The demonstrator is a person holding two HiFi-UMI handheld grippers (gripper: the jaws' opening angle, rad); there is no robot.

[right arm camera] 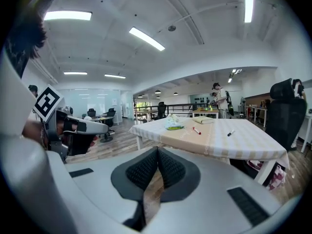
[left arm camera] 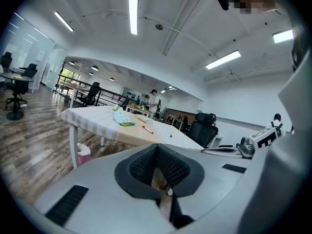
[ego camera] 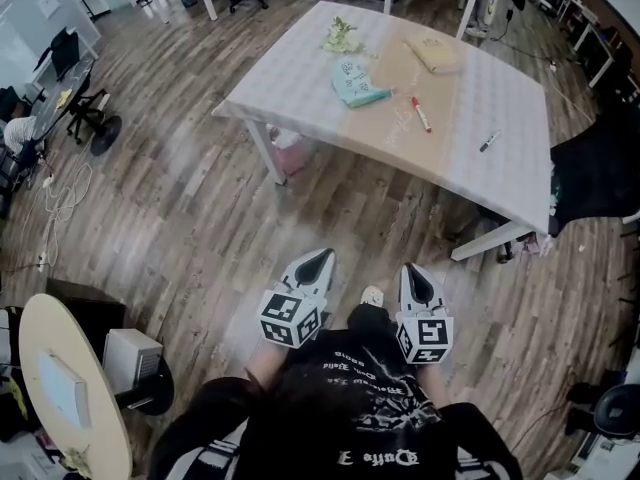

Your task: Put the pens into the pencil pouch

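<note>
1. Head view: the person stands on the wooden floor [ego camera: 180,188], well apart from the counter [ego camera: 500,88], which is covered with a pale checked cloth.
2. The left hand-held gripper [ego camera: 320,256] and the right hand-held gripper [ego camera: 412,268] are held side by side close to the body, both pointing toward the counter.
3. Left gripper view: the jaws of the left hand-held gripper [left arm camera: 157,147] are pressed together with nothing between them.
4. Right gripper view: the jaws of the right hand-held gripper [right arm camera: 157,152] are likewise closed and empty.
5. A red pen [ego camera: 421,114] lies on the bare cloth near the middle of the counter. A black pen [ego camera: 489,141] lies apart from it, toward the right edge.
6. Both pens show again from the right hand-held gripper, the red pen [right arm camera: 196,130] left of the black pen [right arm camera: 230,132].
7. A flat tan pouch [ego camera: 433,54] rests at the far side of the counter, beyond the red pen and not touching it.
8. A pale blue-green fabric item [ego camera: 357,82] lies left of the red pen, with a small yellow-green bundle [ego camera: 342,36] further back.
9. Neither pen is inside anything.
10. A pink bin [ego camera: 287,151] stands under the counter's near left corner.
</note>
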